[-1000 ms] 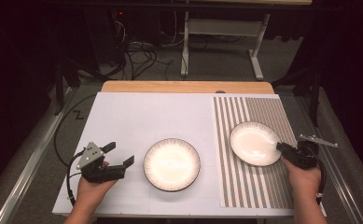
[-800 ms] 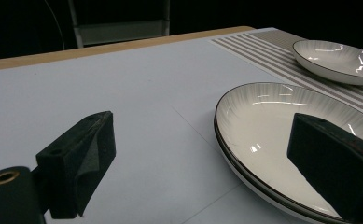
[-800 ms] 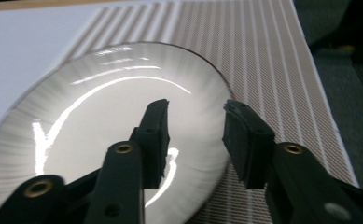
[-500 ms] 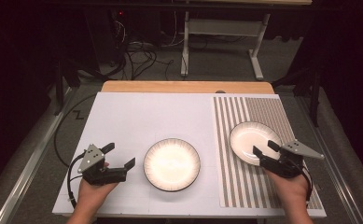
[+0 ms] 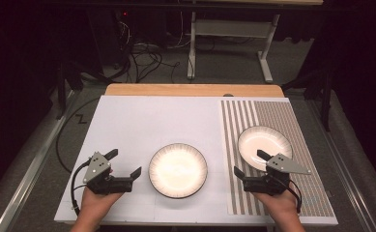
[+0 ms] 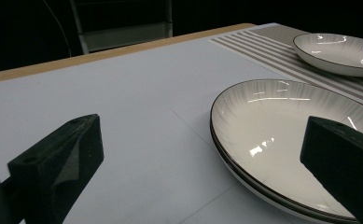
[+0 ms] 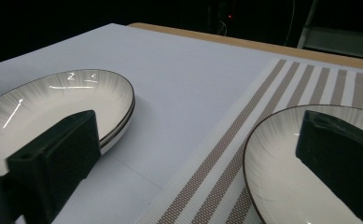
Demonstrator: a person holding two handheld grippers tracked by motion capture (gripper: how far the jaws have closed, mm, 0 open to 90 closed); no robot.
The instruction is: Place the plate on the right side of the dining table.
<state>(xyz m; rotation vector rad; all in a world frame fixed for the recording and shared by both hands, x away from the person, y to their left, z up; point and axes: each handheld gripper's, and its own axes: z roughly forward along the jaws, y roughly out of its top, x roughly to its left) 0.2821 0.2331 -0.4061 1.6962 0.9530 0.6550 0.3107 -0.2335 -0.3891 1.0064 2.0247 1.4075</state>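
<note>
Right now both grippers are hovering low near the table's (image 5: 127, 116) front edge, jaws spread wide, pinching nothing. Left gripper (image 5: 125, 163) is sitting just left of the centre plate (image 5: 178, 170), which is resting on the white sheet. Right gripper (image 5: 251, 163) is sitting at the near rim of the second plate (image 5: 265, 145) on the striped mat (image 5: 272, 113).

Bright tabletop, dark surroundings, plate glare
</note>
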